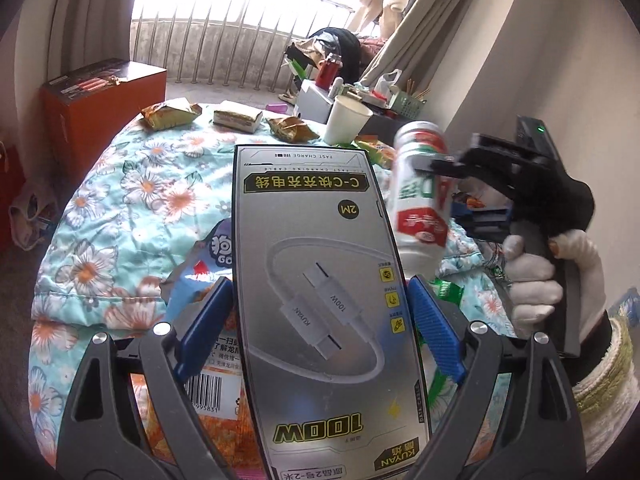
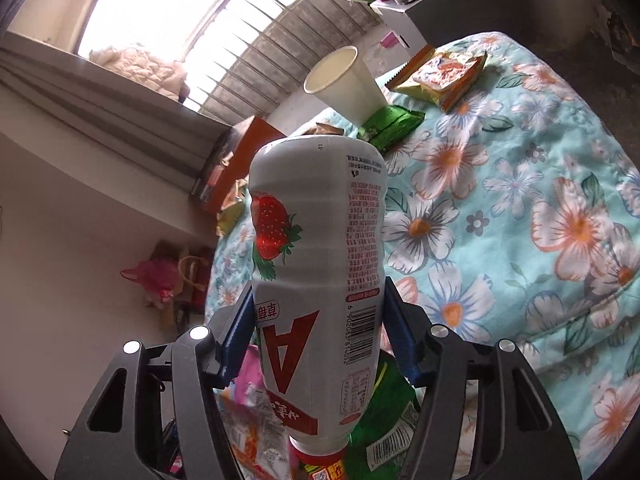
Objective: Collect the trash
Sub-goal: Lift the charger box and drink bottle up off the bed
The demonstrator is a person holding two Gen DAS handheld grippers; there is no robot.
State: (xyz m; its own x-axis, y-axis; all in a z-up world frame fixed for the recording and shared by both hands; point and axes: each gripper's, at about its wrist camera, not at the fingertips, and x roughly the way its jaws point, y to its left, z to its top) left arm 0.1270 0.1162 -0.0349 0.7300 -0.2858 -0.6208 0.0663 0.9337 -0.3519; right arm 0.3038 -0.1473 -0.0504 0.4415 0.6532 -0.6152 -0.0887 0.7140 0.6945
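Trash: cable box point(image 1: 320, 288) clamped in left hand-held gripper point(image 1: 320, 312) | strawberry bottle point(image 2: 316, 280) gripped cap-down by right hand-held gripper point(image 2: 318, 336) | wrappers point(image 2: 444, 76), cup point(image 2: 344, 80) on floral bed point(image 2: 540, 200)

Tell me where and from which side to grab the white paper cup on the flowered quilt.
Grip the paper cup across its side wall near mid-height, coming in level from the near side. It stands upright, mouth open to the top, and tapers to a narrow base, so a side squeeze should hold without crushing the rim. Its base touches a green wrapper, so lift straight up.
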